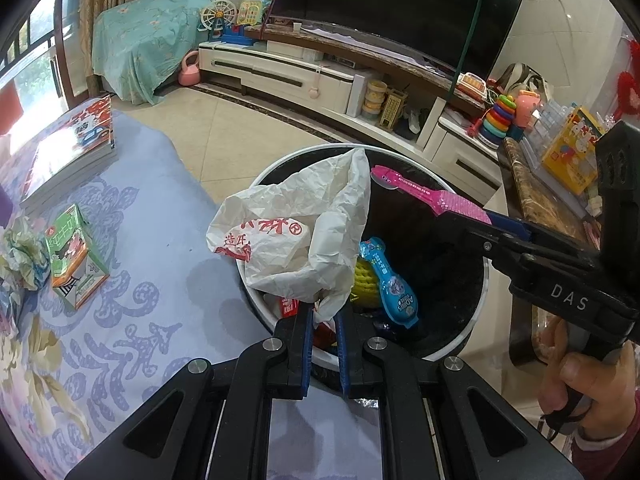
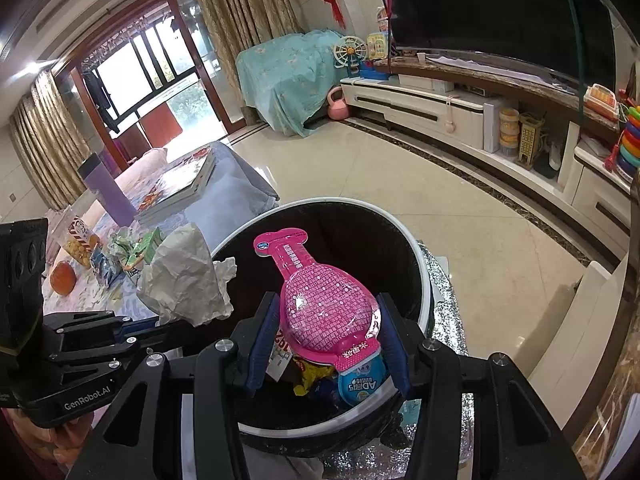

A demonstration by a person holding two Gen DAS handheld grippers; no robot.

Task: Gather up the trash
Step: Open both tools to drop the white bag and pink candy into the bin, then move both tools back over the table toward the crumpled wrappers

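A: What trash is in hand?

B: Two pieces. The left gripper (image 1: 324, 312) is clamped on a crumpled white paper bag (image 1: 296, 236) with red print, pinching its lower corner; the bag stands up over the near-left rim of the trash bin (image 1: 476, 300). The right gripper (image 2: 328, 340) is closed on a pink bottle-shaped package (image 2: 324, 300), its blue pads pressing the wide bottom end while the narrow neck points away, out over the bin's mouth.

A: And inside the bin?

B: It is round, with a white rim and a black liner. At the bottom lie a blue package (image 1: 394, 284) of the same bottle shape, something yellow (image 1: 364, 284), and red and yellow wrappers that I cannot identify.

A: How are the hands posed?

B: Both grippers reach in over the bin from the near side. In the left view the right gripper comes across from the right, level, with the person's right hand (image 1: 580, 384) around its handle.

A: What surrounds it?

B: To the left, just beside the bin, a tabletop under a blue patterned cloth (image 1: 152, 280) carries a green carton (image 1: 74, 256), crumpled wrappers (image 1: 22, 256), a stack of books (image 1: 72, 152), a purple tumbler (image 2: 106, 192) and an orange fruit (image 2: 62, 278). Beyond is a glossy tiled floor (image 2: 400, 184), a long white TV cabinet (image 2: 420, 108) with a large dark television (image 1: 400, 8), toys, and furniture draped in teal cloth (image 1: 140, 44) beside curtains.
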